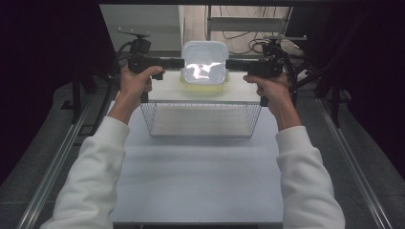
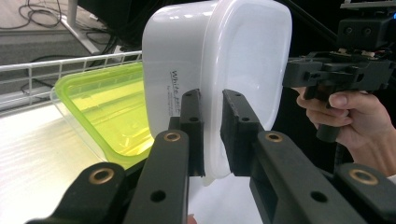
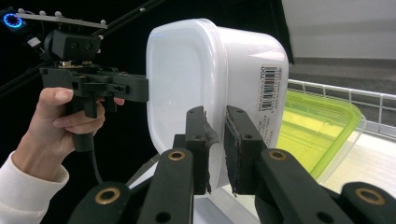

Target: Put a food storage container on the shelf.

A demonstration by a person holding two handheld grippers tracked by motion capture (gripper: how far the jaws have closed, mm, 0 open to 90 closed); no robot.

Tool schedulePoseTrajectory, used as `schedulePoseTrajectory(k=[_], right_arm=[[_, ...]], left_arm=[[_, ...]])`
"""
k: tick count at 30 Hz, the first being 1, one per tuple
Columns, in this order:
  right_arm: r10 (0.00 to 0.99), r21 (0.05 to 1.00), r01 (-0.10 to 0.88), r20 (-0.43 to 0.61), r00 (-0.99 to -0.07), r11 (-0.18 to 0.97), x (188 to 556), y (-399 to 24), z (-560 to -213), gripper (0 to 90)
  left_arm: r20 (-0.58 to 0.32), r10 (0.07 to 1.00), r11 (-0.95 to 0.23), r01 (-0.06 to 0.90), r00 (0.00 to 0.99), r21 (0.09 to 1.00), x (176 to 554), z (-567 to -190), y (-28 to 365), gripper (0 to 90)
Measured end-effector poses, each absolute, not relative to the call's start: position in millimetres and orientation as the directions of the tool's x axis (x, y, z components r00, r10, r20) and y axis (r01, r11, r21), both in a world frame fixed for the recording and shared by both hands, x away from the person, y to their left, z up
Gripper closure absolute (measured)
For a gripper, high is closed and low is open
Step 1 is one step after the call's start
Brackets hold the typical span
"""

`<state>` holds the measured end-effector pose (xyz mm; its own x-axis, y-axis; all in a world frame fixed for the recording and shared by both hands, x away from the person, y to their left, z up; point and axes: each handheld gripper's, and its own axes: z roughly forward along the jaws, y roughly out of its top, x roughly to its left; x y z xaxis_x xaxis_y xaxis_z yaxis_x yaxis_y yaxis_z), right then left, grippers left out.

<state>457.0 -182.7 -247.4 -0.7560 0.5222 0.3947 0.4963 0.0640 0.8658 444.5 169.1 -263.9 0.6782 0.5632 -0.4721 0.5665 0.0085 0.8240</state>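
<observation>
A white lidded plastic container [image 1: 204, 59] hangs in the air, held from both sides. My left gripper [image 1: 183, 63] is shut on its left rim and my right gripper [image 1: 228, 63] on its right rim. In the left gripper view the jaws [image 2: 211, 95] pinch the lid's edge of the white container [image 2: 224, 56]; the right gripper [image 2: 299, 74] reaches the far side. In the right gripper view the jaws [image 3: 215, 114] clamp the opposite edge of the container [image 3: 187, 70], and the left gripper [image 3: 135, 88] shows beyond. A yellow-green lidded container [image 1: 203, 84] lies just below it.
A wire basket [image 1: 200, 102] stands on the white table in front of the containers, its rim close to my hands. The yellow-green container [image 2: 107, 107] rests on a pale raised board [image 1: 165, 90] behind the basket. Dark curtains and metal rails flank the table.
</observation>
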Motion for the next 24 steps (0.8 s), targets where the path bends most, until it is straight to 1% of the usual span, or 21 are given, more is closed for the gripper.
schedulePoseTrajectory(k=[14, 19, 21, 24], right_arm=[[0.536, 0.821, 0.568, 0.457, -0.710, 0.054, 483, -181, -256, 79.8], [0.544, 0.800, 0.598, 0.478, -0.690, 0.056, 488, -180, -258, 79.8], [0.544, 0.793, 0.607, 0.489, -0.682, 0.047, 491, -181, -259, 79.7], [0.536, 0.785, 0.619, 0.511, -0.672, 0.027, 495, -183, -261, 79.6]], left_arm=[[-0.516, 0.574, 0.017, 0.621, 0.636, 0.784, 466, -270, 169, 79.5], [-0.545, 0.566, 0.018, 0.651, 0.619, 0.759, 473, -274, 169, 79.5], [-0.570, 0.557, 0.034, 0.669, 0.604, 0.743, 477, -275, 169, 79.4], [-0.584, 0.548, 0.038, 0.680, 0.598, 0.732, 480, -275, 170, 79.6]])
